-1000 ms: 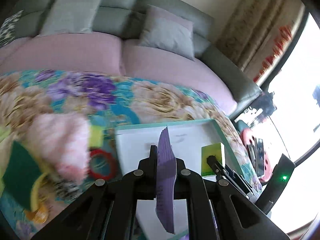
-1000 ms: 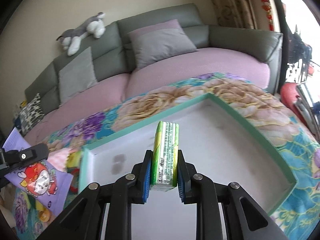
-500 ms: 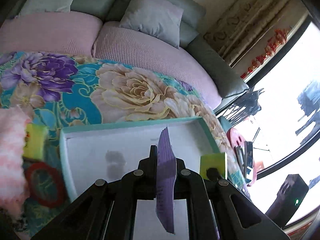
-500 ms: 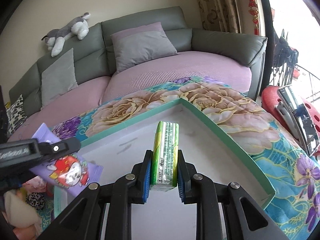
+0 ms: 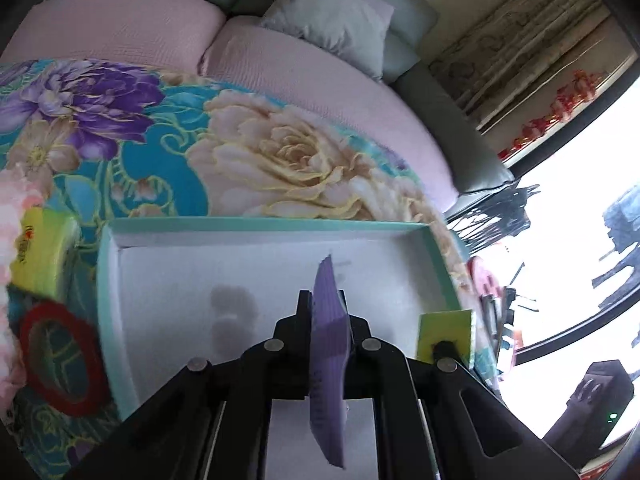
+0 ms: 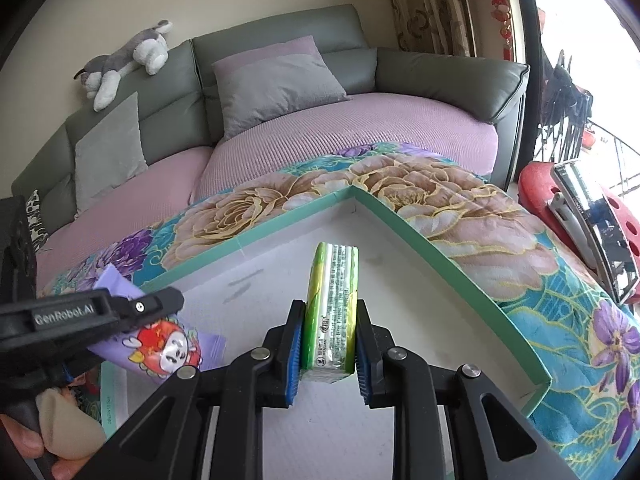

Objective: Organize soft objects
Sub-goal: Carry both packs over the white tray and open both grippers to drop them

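Above the white tray (image 6: 448, 276), my right gripper (image 6: 329, 344) clamps the green tissue pack (image 6: 332, 308) upright, long axis pointing away, while my left gripper (image 5: 325, 320) pinches the purple packet (image 5: 328, 360), seemingly nearer the tray's left wall.

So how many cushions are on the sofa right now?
2: one grey cushion leans on the backrest at the left, one grey cushion with a lilac edge leans nearer the corner. Others may sit out of view.

Grey sofa (image 6: 440, 76) with cushions, patterned curtain (image 6: 432, 4), bright window (image 5: 580, 240).
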Demonstrator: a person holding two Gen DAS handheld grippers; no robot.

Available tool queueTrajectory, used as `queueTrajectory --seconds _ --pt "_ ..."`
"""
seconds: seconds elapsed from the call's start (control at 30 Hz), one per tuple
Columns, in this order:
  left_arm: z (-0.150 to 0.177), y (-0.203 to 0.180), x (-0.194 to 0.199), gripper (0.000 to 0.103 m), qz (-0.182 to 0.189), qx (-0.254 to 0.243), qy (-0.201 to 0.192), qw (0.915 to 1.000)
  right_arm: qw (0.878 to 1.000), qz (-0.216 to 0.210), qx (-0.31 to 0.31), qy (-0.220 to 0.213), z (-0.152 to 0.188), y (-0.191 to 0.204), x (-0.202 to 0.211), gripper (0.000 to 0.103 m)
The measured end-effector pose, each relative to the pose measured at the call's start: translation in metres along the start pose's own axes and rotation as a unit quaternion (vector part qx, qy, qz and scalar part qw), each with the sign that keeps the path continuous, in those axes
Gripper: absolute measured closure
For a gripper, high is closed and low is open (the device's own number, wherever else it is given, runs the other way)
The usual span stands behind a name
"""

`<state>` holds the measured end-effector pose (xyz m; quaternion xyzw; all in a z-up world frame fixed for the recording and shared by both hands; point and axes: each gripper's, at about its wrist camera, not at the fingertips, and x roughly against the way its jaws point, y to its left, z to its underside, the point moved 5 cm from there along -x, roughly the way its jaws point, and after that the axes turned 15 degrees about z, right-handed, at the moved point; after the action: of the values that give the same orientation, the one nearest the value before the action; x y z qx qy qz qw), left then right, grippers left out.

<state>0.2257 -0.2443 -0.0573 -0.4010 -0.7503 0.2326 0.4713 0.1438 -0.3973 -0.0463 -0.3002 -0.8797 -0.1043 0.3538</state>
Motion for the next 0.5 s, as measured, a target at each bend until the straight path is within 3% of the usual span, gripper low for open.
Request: queueTrajectory --seconds 0.13,0.23,0.37,0.43,0.5 --pt "0.003 -0.001 0.004 0.090 -0.019 -0.008 0.006 0.9998 1.000 0.001 -0.002 0.004 -0.001 0.000 -0.002 0.077" --pt "0.004 -0.001 0.007 0.074 -0.043 -0.015 0.009 0.9989 1.000 0.000 -0.007 0.010 0.000 -0.002 -0.004 0.076" --pt "0.005 0.000 0.015 0.070 -0.063 -0.019 0.006 0.9978 1.000 0.006 -0.002 0.027 0.003 -0.001 -0.010 0.076" --pt "0.006 -0.002 0.020 0.061 -0.080 -0.028 0.003 0.9964 1.000 0.007 0.001 0.030 0.004 0.000 -0.011 0.075" --pt "0.005 -0.004 0.026 0.054 -0.095 -0.041 -0.004 0.9946 1.000 0.006 0.005 0.028 0.004 0.002 -0.010 0.066"
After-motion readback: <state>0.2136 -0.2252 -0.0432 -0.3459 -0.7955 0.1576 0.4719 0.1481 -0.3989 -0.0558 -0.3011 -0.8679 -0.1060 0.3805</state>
